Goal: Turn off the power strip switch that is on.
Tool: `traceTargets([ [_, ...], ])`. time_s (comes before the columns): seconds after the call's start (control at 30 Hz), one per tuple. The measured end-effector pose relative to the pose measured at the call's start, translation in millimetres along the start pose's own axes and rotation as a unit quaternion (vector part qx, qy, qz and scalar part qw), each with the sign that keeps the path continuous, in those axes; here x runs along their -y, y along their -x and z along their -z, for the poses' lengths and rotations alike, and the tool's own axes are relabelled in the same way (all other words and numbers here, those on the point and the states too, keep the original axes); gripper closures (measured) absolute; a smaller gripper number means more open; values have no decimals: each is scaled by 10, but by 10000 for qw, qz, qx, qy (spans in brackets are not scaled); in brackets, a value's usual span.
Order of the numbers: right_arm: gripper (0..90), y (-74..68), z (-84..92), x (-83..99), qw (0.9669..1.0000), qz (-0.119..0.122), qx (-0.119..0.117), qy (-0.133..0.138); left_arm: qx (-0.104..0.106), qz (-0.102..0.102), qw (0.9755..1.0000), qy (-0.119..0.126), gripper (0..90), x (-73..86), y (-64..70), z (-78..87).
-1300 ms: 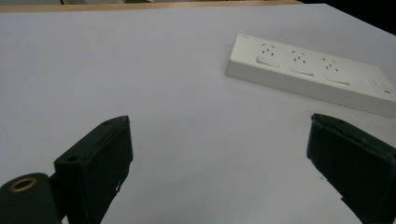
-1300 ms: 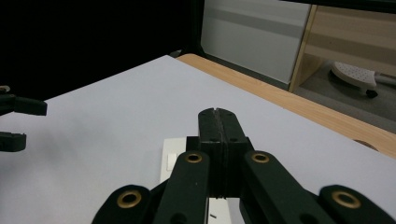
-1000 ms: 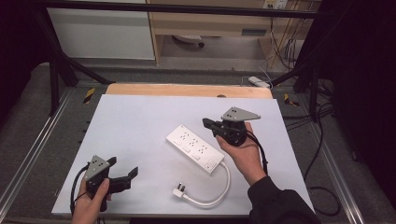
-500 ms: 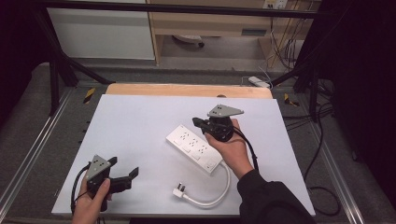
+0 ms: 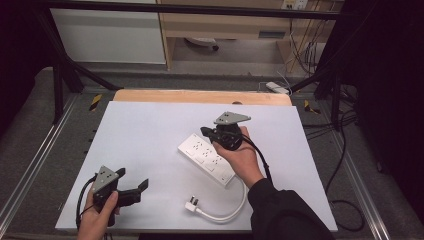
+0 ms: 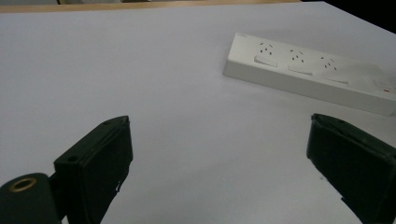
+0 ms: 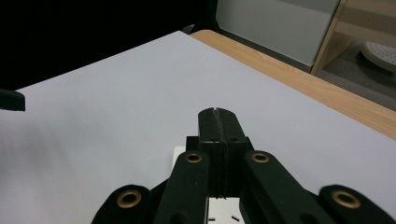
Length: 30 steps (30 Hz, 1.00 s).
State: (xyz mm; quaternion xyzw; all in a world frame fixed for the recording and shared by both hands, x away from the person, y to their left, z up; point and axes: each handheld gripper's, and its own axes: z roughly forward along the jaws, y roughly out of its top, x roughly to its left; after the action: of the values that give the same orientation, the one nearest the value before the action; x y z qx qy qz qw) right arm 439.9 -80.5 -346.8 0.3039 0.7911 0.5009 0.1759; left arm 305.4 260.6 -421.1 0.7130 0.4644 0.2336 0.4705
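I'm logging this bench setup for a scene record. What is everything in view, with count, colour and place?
White plastic power strip: one, white, mid-table, lying diagonally.
White cable with plug: one, white, curling from the strip's near end toward the front edge.
White table sheet: one, white, covering the table top.
Wooden table edge: one, light brown, along the far side.
Left tool: one, black, front left above the sheet, jaws wide open, empty.
Right tool: one, black, over the strip's far end, jaws shut, empty.
Hands: two, one on each tool.
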Motion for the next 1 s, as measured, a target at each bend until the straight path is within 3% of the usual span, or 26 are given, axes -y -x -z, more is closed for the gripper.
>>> traceTargets([
  [1.0, 900, -69, -343, 43, 9992, 35, -59, -391, 20, -13, 10000, -9, 71, -5, 2, -5],
])
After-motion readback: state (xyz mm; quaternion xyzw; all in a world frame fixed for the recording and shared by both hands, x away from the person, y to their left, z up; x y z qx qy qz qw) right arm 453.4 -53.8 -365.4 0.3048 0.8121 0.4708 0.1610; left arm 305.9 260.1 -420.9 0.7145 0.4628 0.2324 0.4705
